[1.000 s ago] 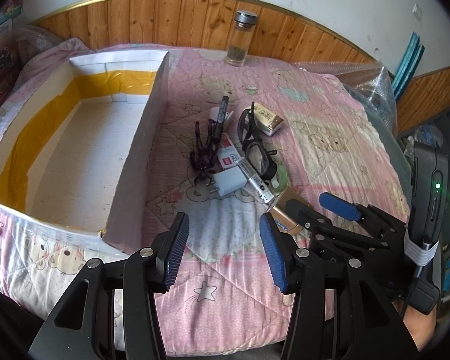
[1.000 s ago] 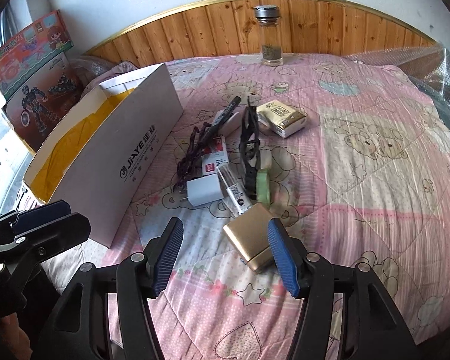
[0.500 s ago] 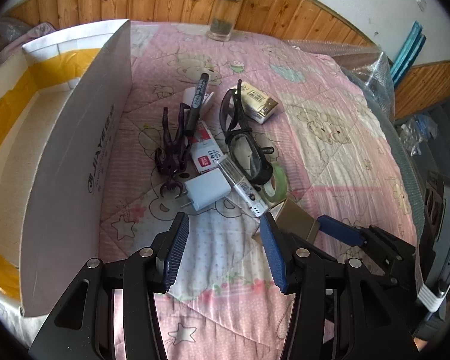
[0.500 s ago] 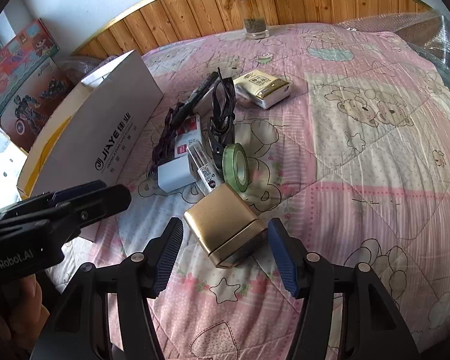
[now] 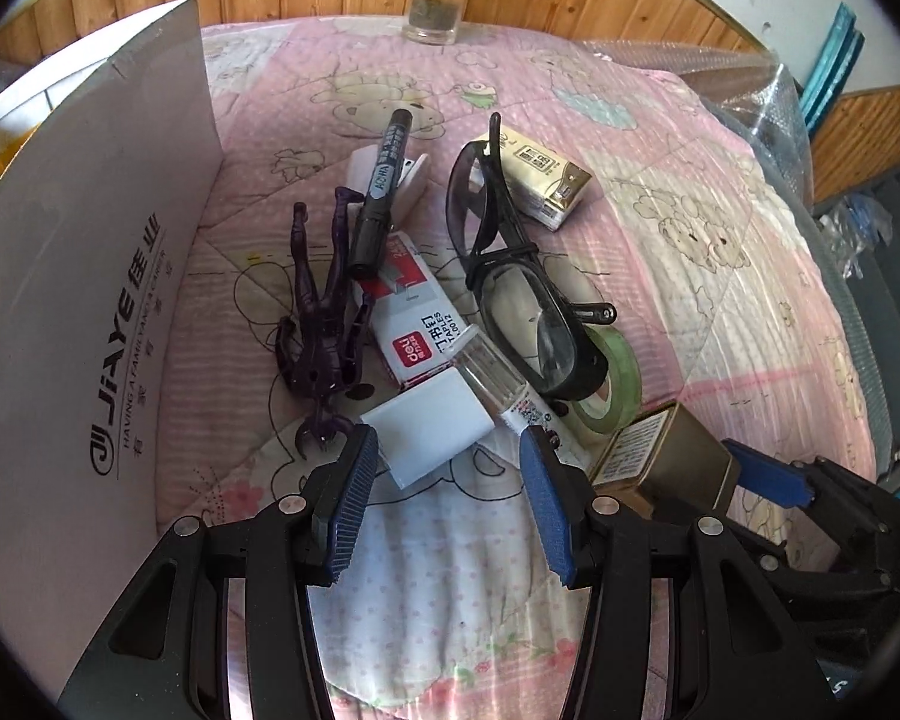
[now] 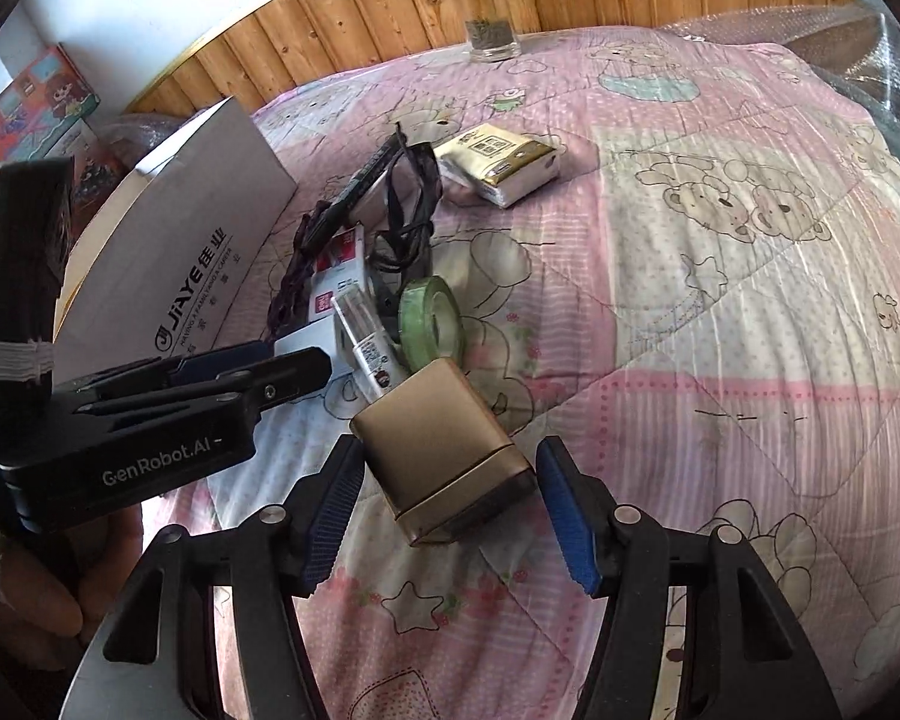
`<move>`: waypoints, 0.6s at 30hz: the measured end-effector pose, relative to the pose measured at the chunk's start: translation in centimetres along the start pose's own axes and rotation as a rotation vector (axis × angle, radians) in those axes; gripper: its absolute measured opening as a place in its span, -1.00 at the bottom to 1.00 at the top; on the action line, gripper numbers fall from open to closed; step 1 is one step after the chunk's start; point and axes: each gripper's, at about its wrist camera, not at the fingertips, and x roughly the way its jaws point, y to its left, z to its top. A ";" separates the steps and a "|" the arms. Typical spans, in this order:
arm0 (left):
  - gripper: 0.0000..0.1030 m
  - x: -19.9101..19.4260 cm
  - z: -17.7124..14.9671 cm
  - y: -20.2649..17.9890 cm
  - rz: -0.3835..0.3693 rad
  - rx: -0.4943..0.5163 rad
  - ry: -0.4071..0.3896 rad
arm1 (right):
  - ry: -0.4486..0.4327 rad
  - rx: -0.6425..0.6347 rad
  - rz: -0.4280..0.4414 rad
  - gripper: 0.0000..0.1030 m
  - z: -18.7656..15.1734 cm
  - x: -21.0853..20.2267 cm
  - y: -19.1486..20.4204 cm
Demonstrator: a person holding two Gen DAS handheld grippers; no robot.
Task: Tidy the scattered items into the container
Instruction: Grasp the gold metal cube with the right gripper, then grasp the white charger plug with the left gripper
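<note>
The scattered pile lies on a pink quilt: white charger block, gold box, green tape roll, safety glasses, staples box, black marker, purple toy figure and tissue pack. The white cardboard container stands to the left of them. My left gripper is open, its fingers either side of the charger's near corner, not touching. My right gripper is open and straddles the gold box, with its pads close beside the box and not pressing.
A glass bottle stands at the wooden headboard behind the pile. Bubble wrap lies at the bed's right edge. Toy boxes sit behind the container. The two grippers work side by side, close together.
Both grippers came down and forward toward the pile. The left one swung right from the container's open side to the charger. The right one closed in over the gold box.
</note>
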 end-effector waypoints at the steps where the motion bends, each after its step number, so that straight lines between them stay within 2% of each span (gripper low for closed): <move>1: 0.04 0.1 0.1 -0.2 -0.001 0.005 -0.003 | -0.004 0.015 -0.004 0.18 0.1 -0.1 -0.4; 6: 0.04 -0.7 -0.4 -1.0 -0.121 0.040 0.017 | -0.013 0.045 -0.020 0.18 0.4 -0.4 -1.3; 8: 0.04 -1.2 -0.6 -1.1 -0.094 0.065 -0.008 | -0.005 -0.003 -0.020 0.20 0.4 -0.5 -0.6; 10: 0.04 -1.2 -0.7 -1.3 -0.051 0.092 -0.027 | -0.008 -0.047 -0.040 0.31 0.2 -0.5 0.0; 13: 0.05 -0.3 -0.6 -1.3 -0.035 0.112 -0.033 | -0.003 -0.090 -0.078 0.32 0.0 -0.2 0.4; 15: 0.06 0.6 -0.6 -1.5 -0.019 0.126 -0.038 | 0.003 -0.082 -0.076 0.27 0.0 -0.1 0.2; 16: 0.05 0.8 -0.5 -1.6 -0.007 0.135 -0.051 | 0.000 -0.069 -0.070 0.13 0.0 -0.2 -0.1; 18: 0.02 0.7 -0.3 -1.5 -0.069 0.133 -0.046 | -0.008 -0.040 -0.050 0.11 0.0 -0.6 -0.7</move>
